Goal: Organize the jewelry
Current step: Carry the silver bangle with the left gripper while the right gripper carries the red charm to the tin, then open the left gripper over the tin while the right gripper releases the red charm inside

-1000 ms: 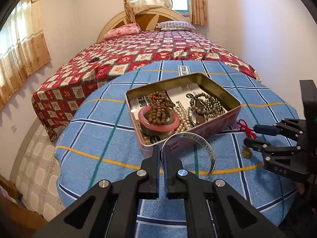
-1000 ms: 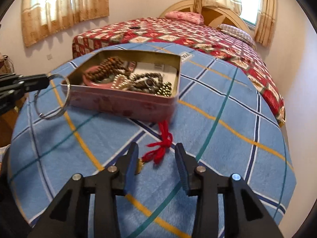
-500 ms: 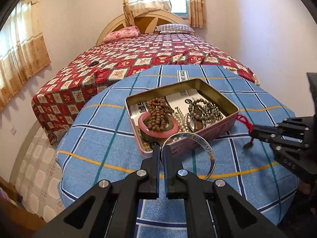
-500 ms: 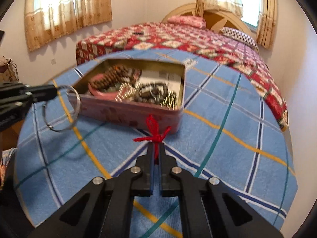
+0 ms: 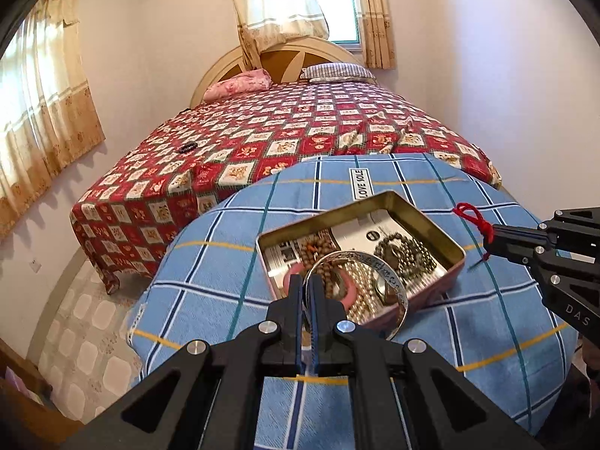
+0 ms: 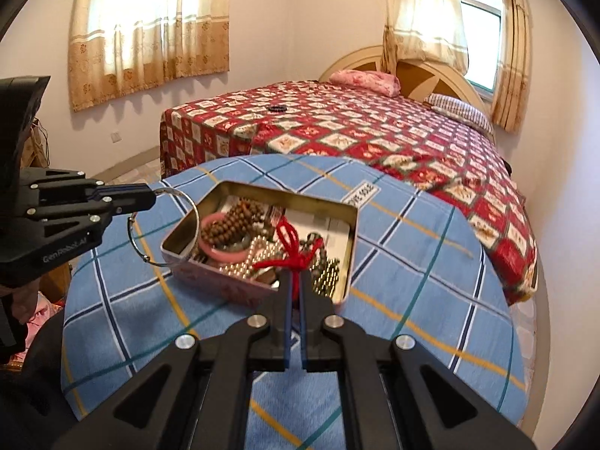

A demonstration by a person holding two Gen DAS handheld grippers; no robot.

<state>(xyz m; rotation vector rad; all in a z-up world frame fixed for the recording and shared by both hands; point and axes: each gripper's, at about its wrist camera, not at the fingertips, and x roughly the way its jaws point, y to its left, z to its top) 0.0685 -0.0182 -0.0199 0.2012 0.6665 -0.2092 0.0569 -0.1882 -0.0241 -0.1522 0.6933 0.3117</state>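
left wrist: tin point(image 5: 423, 213) sits on checked cloth point(image 5: 210, 258), bed point(image 5: 262, 131) behind.

My left gripper point(image 5: 308, 288), matt black plastic with bright metal screws, pinches a thin polished metal bangle point(image 5: 360, 288), while my right gripper point(image 6: 294, 288) of the same make holds a red knotted cord point(image 6: 290, 253) of soft twisted thread. The tin point(image 5: 442, 236) looks brassy and shiny inside, holding dull wooden beads point(image 6: 232, 221) and a glossy pink bangle point(image 6: 217, 251). It sits on a rough woven checked cloth point(image 5: 210, 255).
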